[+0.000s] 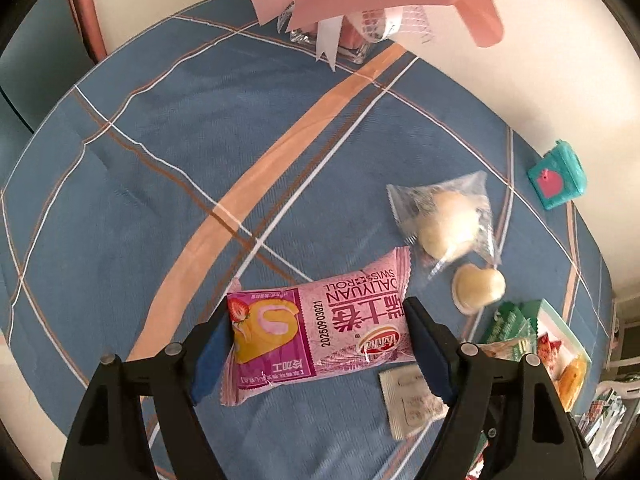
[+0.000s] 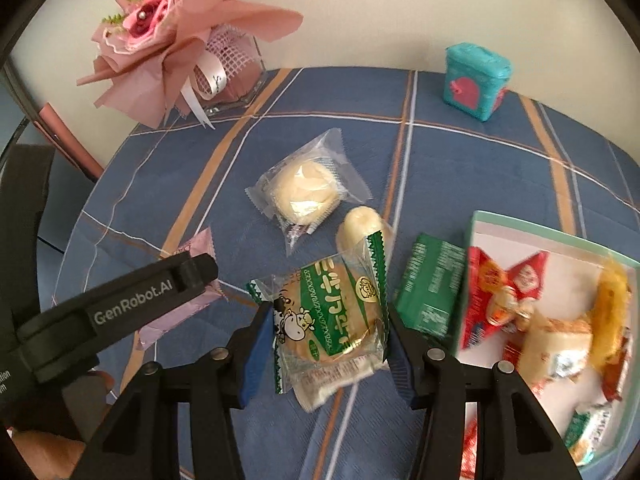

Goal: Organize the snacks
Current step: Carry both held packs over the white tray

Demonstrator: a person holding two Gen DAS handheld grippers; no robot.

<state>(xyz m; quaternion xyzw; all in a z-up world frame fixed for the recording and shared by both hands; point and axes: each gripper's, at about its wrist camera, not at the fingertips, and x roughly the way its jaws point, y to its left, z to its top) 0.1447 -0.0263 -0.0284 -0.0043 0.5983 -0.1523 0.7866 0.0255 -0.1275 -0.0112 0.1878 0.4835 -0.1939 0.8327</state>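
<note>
Pink crinkly Swiss-roll packet (image 1: 320, 332) is clamped by the left tool (image 1: 318, 344); green-printed clear cake packet (image 2: 332, 320) by the right tool (image 2: 326, 340); both soft, crushable.

We see a pink Swiss roll pack (image 1: 320, 328) lying flat on the cloth, its print upside down. A green-and-clear milk biscuit pack (image 2: 330, 320) lies tilted beside a dark green packet (image 2: 430, 284). Behind them lie a clear-wrapped pale bun (image 2: 306, 192) and a second pale bun (image 2: 356, 230). The white tray (image 2: 560, 236) holds several red and orange snacks.
</note>
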